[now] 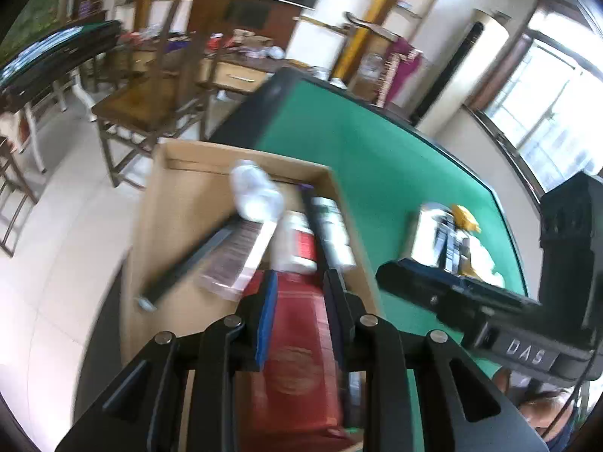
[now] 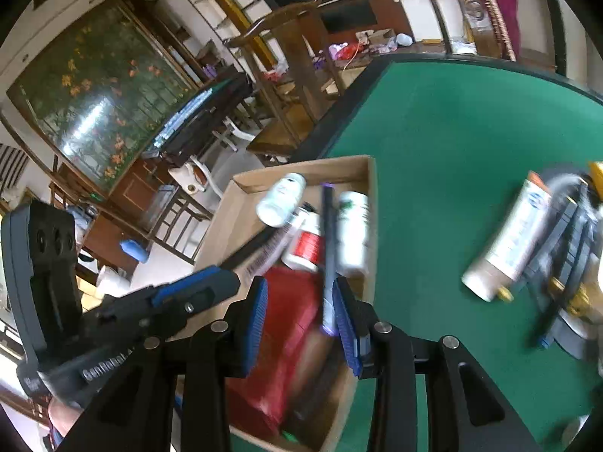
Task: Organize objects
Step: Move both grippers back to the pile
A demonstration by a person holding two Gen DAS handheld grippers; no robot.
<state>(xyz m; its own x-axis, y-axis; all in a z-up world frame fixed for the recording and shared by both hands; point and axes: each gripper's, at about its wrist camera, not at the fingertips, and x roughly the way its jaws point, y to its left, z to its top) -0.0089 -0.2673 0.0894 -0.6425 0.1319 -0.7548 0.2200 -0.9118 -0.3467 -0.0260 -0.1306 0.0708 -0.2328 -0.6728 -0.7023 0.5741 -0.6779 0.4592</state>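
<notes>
The left gripper (image 1: 301,282) is seen above the cardboard box (image 1: 177,196), its jaws a little apart and nothing gripped between them; the red packet (image 1: 297,358) merely lies below, inside the box. The right gripper (image 2: 301,293) is likewise held over the box with its jaws part open and empty, although a dark purple-tipped rod (image 2: 328,248) in the box is seen close against the right-hand pad in the right wrist view; contact cannot be told through the blur

Outward from both grippers, the box is found already loaded: the red packet, a red-labelled jar (image 2: 307,245), two white bottles (image 2: 280,199) and a flat clear-lidded case (image 1: 233,260). Beyond the box, the green table (image 2: 452,132) is bare up to a loose cluster well apart on the right

That cluster is judged to be what is left to sort. In it a white tube (image 2: 508,237) lies with its long axis running from near-left up to far-right, its cap end toward the viewer, beside dark tangled items (image 2: 569,248) and something yellow (image 1: 465,218). The cluster lies to the right of both grippers, and the right one is judged the nearer, so a swing rightward with jaws set across the tube's axis is what is called for
</notes>
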